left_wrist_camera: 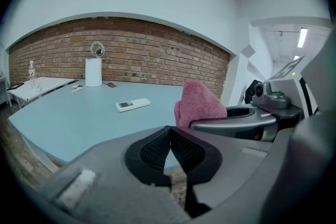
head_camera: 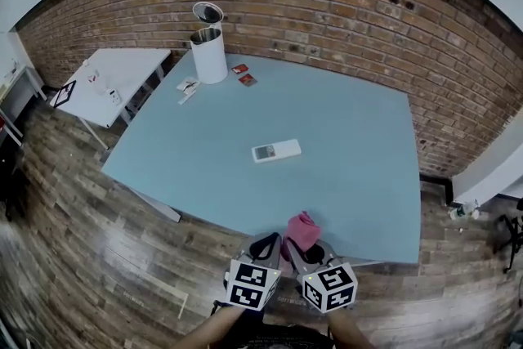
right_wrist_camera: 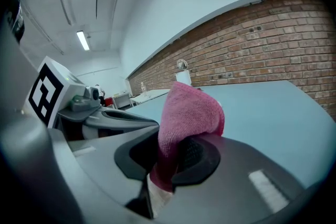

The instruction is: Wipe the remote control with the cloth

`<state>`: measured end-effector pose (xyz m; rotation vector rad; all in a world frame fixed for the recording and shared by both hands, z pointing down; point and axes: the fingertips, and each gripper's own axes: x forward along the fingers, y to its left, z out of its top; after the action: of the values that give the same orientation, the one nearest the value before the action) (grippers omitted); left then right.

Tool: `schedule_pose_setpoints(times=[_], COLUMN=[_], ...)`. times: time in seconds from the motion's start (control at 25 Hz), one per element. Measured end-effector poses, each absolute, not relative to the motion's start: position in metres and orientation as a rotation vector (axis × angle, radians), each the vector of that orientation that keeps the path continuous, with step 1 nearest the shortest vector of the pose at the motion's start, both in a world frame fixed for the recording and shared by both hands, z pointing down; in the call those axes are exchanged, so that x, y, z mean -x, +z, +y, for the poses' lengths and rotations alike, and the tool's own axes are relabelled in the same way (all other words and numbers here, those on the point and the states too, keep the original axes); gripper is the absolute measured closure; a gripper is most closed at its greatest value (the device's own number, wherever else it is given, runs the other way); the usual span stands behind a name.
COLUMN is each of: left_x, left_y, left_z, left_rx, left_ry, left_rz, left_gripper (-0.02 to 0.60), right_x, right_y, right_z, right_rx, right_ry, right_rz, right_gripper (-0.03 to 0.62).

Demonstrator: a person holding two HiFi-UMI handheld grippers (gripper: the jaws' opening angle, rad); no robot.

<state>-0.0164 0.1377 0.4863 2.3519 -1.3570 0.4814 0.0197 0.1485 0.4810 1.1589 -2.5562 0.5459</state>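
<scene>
A white remote control [head_camera: 276, 150] lies flat near the middle of the light blue table [head_camera: 343, 127]; in the left gripper view the remote [left_wrist_camera: 133, 105] shows ahead and to the left. A pink cloth [head_camera: 303, 230] sticks up from my right gripper [head_camera: 299, 245], whose jaws are shut on it at the table's near edge. The cloth [right_wrist_camera: 188, 118] fills the middle of the right gripper view. My left gripper [head_camera: 267, 243] is beside the right one, shut with nothing between its jaws. In its own view the pink cloth [left_wrist_camera: 198, 104] is just to its right.
A white cylindrical bin [head_camera: 208, 53] with a raised lid stands at the table's far left corner, with small cards [head_camera: 243, 74] and papers [head_camera: 187, 86] beside it. A white side table [head_camera: 110, 82] stands to the left. A brick wall [head_camera: 343, 4] runs behind.
</scene>
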Motion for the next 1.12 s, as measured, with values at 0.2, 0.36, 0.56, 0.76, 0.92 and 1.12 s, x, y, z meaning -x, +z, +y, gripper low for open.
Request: schedule_pose_setpoints(times=[0.2,0.36,0.56,0.76,0.92,1.12], left_x=[0.031,0.050,0.070,0.079,0.080,0.076], left_y=[0.486,0.489,0.491,0.492,0.494,0.500], left_z=[0.107,0.083,0.056,0.025,0.003,-0.020], left_rx=[-2.375,-2.383,-2.400,-2.421,-2.436,-2.439], left_ry=[0.477,0.467,0.455,0.480,0.503,0.540], left_rz=[-1.311,-1.285,-1.258,-1.238,-1.238,-1.228], left_gripper=[0.584,0.584,0.584,0.583,0.583,0.583], right_x=[-0.003,0.017,0.039,0.049,0.045,0.032], right_y=[0.479,0.480,0.477,0.471,0.467,0.467], right_z=[0.119,0.095,0.067,0.040,0.017,-0.015], right_rx=[-1.187,-1.192,-1.202,-1.208,-1.214,-1.248], right_ry=[0.543,0.530,0.522,0.503,0.492,0.520], right_rz=[-2.525,-2.505,-2.488,-2.492,-2.499,-2.506], right_gripper=[0.530,0.530,0.530,0.530,0.530,0.530])
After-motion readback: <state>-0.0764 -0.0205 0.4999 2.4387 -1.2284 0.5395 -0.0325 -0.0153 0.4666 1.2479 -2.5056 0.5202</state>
